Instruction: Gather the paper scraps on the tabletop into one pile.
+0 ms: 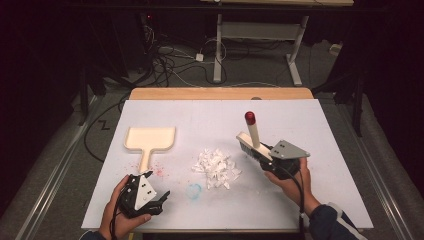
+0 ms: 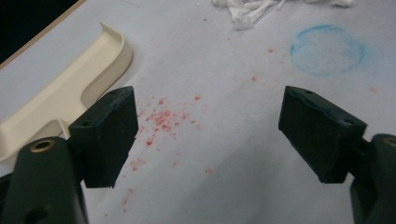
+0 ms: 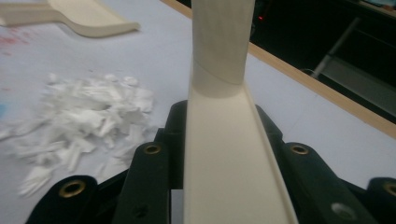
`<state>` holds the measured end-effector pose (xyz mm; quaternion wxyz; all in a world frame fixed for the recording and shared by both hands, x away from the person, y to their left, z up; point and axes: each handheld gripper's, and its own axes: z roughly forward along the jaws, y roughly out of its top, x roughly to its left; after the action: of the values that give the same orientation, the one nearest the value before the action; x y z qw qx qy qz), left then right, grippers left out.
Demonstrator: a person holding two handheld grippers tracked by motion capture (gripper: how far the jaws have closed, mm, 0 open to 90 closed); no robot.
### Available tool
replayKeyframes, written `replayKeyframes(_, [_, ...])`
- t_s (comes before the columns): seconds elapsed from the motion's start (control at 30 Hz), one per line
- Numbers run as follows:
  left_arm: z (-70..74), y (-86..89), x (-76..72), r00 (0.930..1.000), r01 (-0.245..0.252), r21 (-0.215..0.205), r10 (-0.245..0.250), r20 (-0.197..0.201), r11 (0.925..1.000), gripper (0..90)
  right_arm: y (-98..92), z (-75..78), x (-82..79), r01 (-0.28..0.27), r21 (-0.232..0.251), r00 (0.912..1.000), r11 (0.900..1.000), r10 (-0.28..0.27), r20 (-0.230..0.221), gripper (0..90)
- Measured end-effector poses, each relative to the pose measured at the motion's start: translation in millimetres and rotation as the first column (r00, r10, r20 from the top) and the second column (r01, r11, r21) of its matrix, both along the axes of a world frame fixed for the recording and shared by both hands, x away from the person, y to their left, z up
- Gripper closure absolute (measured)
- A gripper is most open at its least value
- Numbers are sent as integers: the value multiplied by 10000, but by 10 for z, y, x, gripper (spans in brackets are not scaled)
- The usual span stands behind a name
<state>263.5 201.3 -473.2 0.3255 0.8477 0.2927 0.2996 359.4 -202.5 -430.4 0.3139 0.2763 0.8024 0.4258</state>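
Right gripper (image 1: 256, 151) clamped on brush (image 1: 251, 134) | cream handle, red tip | left gripper (image 1: 161, 199) apart

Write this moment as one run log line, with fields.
left claw: open, near dustpan | right claw: shut on brush | paper scraps: piled mid-table
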Motion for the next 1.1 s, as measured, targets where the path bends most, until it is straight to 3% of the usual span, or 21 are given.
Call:
replayKeyframes(0.07, [-2,5,-1,10000,-37,-43,37,19,10000,192,101,-79,58,337,-272,9992,9991,-332,214,678])
replayKeyframes(0.2, [0,16,-11,10000,-74,-66,74,48,10000,192,282,-216,154,696,-179,9974,9974,-693,208,678])
replayKeyframes(0.23, [1,19,-13,9999,-112,-74,112,73,9999,192,321,-241,159,704,12,9975,9975,-704,30,678])
replayKeyframes(0.3, [8,31,-11,9997,-209,-149,210,96,9997,185,411,-283,138,662,572,9965,9962,-631,-545,676])
replayKeyframes(0.33, [9,36,-8,9996,-257,-175,259,97,9995,185,479,-300,112,664,574,9958,9961,-625,-666,672])
replayKeyframes(0.47, [11,41,-13,9996,-270,-158,272,107,9995,186,724,-355,8,113,522,9983,9986,-83,-572,665])
replayKeyframes(0.53, [8,35,-14,9996,-245,-154,246,107,9996,186,783,-347,-20,1,525,9995,9986,16,-322,668])
replayKeyframes(0.6, [7,33,-14,9997,-231,-149,232,108,9996,185,797,-309,-25,-45,798,9994,9968,71,-327,672])
replayKeyframes(0.73, [17,47,-21,9995,-262,-282,266,167,9993,185,703,-170,-58,-341,1265,9989,9914,379,-275,677])
replayKeyframes(0.87, [19,58,-19,9995,-274,-277,278,129,9992,185,454,29,-95,-431,1866,9990,9815,443,-21,676])
replayKeyframes(1.1, [26,55,-33,9995,-264,-229,269,179,9994,184,-14,268,-258,-692,1987,9974,9776,715,-45,676])
